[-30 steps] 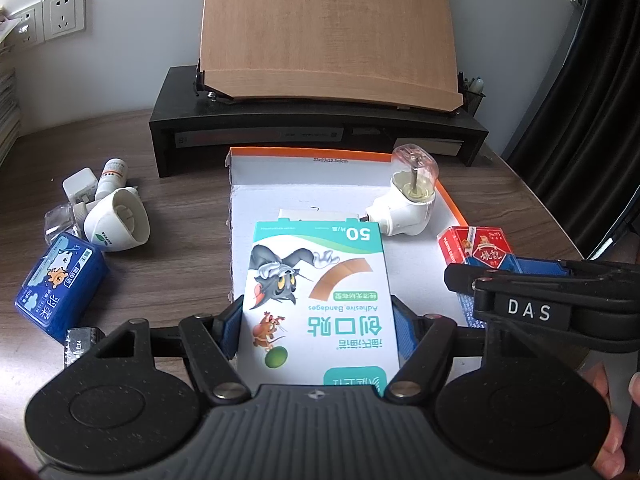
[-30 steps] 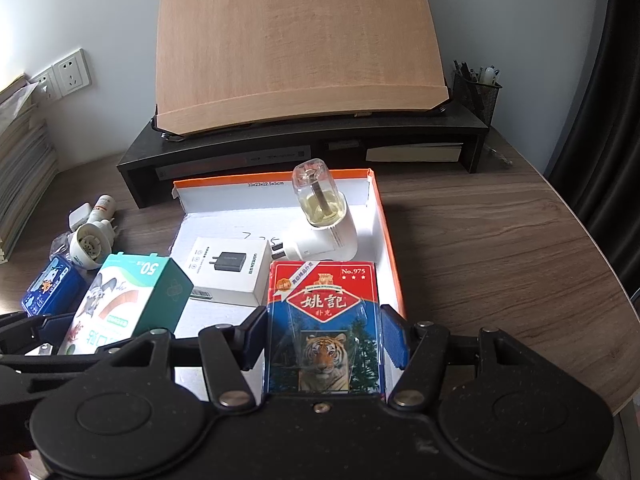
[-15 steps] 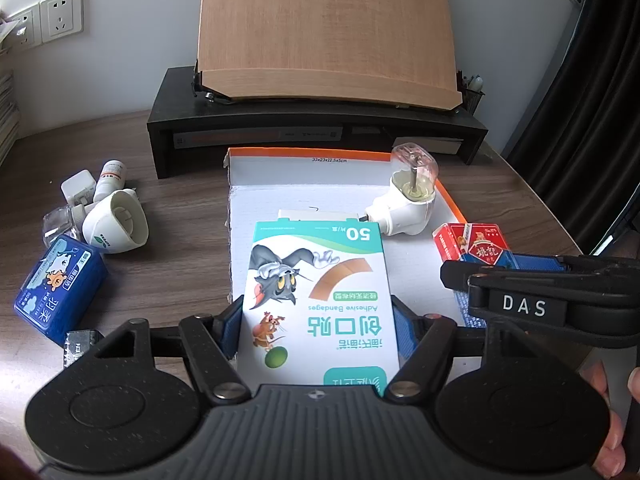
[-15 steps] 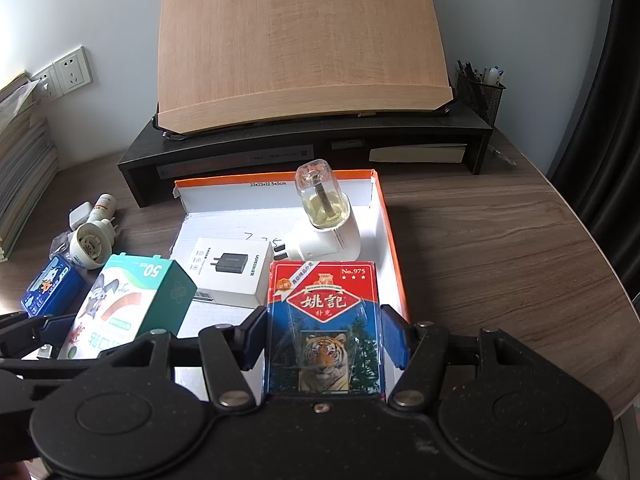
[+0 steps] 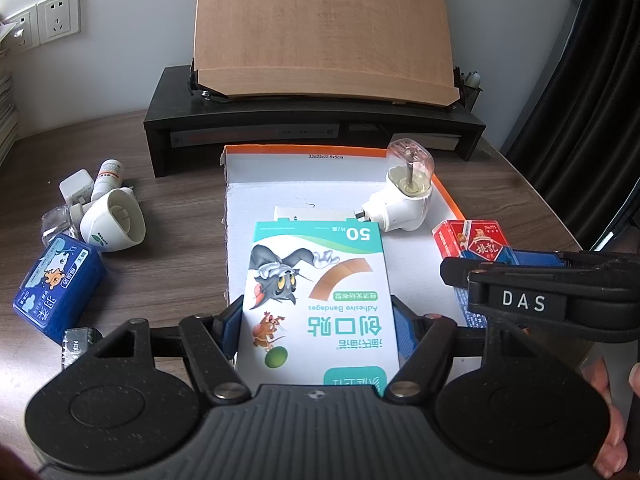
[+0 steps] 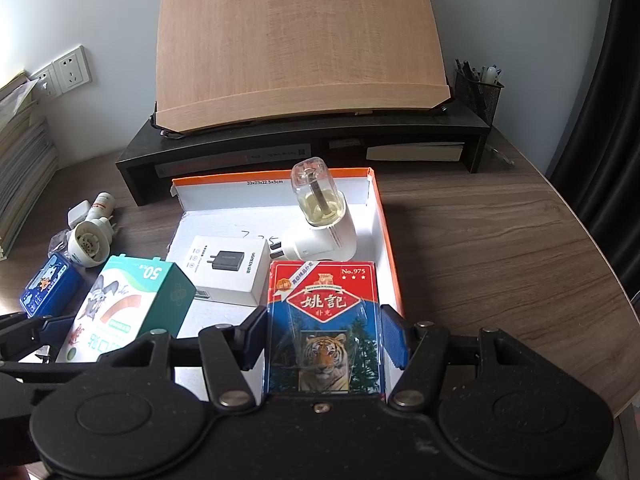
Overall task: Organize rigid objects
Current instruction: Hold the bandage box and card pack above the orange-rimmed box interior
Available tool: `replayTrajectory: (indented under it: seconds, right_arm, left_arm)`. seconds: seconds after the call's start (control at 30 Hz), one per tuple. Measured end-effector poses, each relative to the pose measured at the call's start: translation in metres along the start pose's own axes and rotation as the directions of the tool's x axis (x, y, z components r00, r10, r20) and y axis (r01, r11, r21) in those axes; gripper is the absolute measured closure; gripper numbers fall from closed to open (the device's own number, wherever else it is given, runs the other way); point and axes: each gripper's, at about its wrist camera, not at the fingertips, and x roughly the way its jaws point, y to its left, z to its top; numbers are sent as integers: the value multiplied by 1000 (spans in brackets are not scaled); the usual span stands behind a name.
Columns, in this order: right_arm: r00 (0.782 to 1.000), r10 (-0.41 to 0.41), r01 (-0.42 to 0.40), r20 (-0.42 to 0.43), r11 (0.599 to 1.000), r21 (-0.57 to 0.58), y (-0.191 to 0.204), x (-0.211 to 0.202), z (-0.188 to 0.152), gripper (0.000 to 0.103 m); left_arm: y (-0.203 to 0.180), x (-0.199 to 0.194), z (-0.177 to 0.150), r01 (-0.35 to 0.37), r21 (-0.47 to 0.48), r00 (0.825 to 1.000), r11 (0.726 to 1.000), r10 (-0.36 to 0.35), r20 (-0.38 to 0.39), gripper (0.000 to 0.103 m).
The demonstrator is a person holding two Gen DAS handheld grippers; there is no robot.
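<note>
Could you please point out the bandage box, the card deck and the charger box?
bandage box (image 5: 320, 292), left wrist view, printed top face
card deck (image 6: 324, 328), right wrist view, front face
charger box (image 6: 224, 266), right wrist view, top face

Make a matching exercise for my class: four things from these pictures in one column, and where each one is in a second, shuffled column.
Things
1. bandage box
2. playing cards
3. charger box
4. blue tissue pack

Places
A. lying flat inside the orange tray
B. held in the right gripper
C. on the table, left of the tray
D. held in the left gripper

Pairs: 1-D, 2-B, 3-A, 4-C
</note>
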Motion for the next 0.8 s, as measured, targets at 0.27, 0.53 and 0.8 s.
replayTrajectory:
  seconds: [0.27, 0.53, 0.8]
  right_arm:
    - [1000, -1, 1, -1, 1000, 0, 0, 0, 0, 32]
    - [1000, -3, 3, -4, 1000, -6, -5, 2, 0, 32]
    - [1000, -7, 7, -11, 1000, -18, -10, 5, 2, 32]
  left_arm:
    - [-1, 1, 0, 1, -2, 1000, 1000, -1, -1, 32]
    - [-2, 1, 0, 1, -2, 1000, 1000, -1, -2, 32]
    - [-4, 2, -1, -4, -1, 1000, 1000, 4, -5, 32]
